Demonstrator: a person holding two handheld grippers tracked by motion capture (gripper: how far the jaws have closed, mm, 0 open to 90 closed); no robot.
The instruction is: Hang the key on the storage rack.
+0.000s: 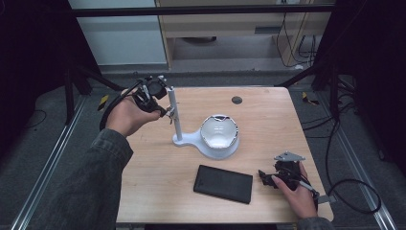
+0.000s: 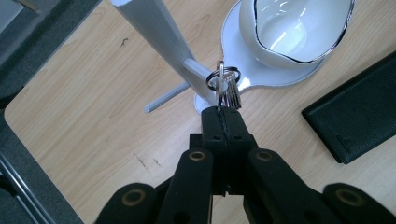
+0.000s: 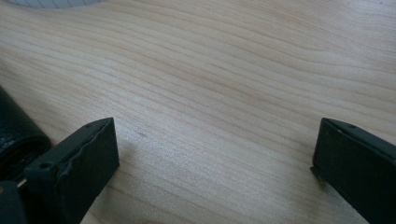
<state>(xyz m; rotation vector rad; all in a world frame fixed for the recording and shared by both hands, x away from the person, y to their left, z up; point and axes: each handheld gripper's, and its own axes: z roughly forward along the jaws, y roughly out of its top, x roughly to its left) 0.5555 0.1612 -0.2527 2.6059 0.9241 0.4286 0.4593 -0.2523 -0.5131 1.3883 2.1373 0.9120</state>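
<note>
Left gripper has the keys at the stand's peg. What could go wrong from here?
1. The left gripper is shut on the keys by their tips only. The key ring sits at the peg, so a tug could slip the grip.
2. The stand is a thin post; a sideways pull may tip it and the white bowl on its base.
3. The right gripper rests open beside the black wallet, so nothing braces the stand.
</note>
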